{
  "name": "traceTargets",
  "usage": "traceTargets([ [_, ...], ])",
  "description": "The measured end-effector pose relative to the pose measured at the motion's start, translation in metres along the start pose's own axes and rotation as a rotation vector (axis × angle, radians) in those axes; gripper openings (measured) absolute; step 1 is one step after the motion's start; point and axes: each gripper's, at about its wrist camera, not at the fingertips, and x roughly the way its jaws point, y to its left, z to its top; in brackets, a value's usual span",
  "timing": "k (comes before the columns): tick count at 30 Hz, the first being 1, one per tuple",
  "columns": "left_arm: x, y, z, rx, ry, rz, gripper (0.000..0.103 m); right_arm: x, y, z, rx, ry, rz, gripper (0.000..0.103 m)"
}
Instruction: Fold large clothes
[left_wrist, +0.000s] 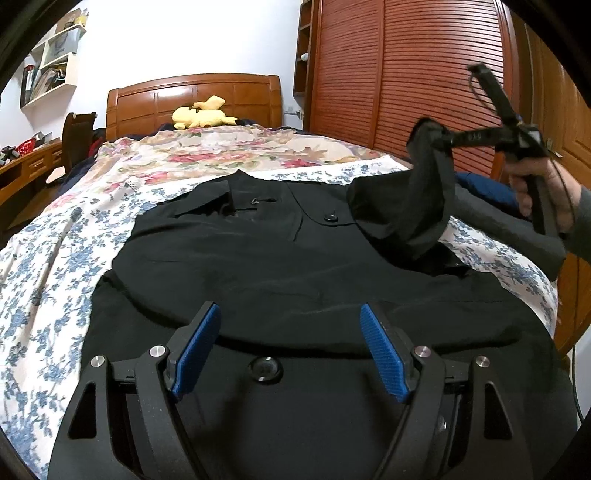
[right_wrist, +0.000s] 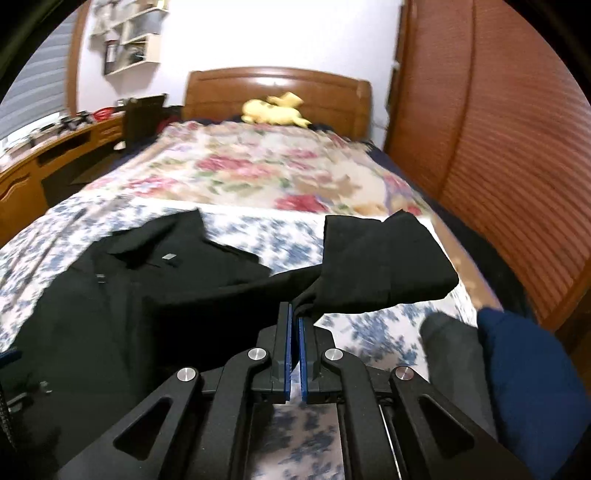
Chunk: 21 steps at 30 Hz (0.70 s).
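Note:
A large black shirt (left_wrist: 266, 266) lies spread on the flowered bed cover (left_wrist: 48, 258), collar toward the headboard. My left gripper (left_wrist: 290, 314) hangs open over the shirt's near part, blue pads (left_wrist: 197, 350) wide apart and gripping nothing. My right gripper (left_wrist: 437, 138), held by a hand (left_wrist: 532, 188) at the right, is shut on the shirt's right sleeve (left_wrist: 406, 206) and holds it lifted off the bed. In the right wrist view the right gripper (right_wrist: 295, 312) has its blue pads pinched on the sleeve (right_wrist: 384, 266), which hangs ahead of the fingertips, with the shirt (right_wrist: 122, 295) to the left.
A yellow plush toy (left_wrist: 203, 114) lies by the wooden headboard (left_wrist: 192, 99). A slatted wooden wardrobe (left_wrist: 424, 74) runs along the bed's right side. Grey (right_wrist: 454, 354) and dark blue (right_wrist: 532, 373) cloth pile up at the bed's right edge. A desk (left_wrist: 26, 166) and chair (left_wrist: 75, 140) stand left.

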Motion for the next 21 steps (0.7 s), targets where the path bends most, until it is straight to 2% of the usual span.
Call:
traceTargets([
  [10, -0.039, 0.025, -0.008, -0.004, -0.048, 0.032, 0.079, -0.067, 0.08, -0.025, -0.123, -0.059, 0.14, 0.003],
  [17, -0.058, 0.05, -0.014, -0.036, -0.069, 0.059, 0.079, -0.083, 0.123, -0.063, -0.189, -0.034, 0.232, 0.003],
  [21, -0.064, 0.06, -0.018, -0.042, -0.071, 0.065, 0.079, -0.078, 0.13, -0.069, -0.211, -0.022, 0.258, 0.003],
])
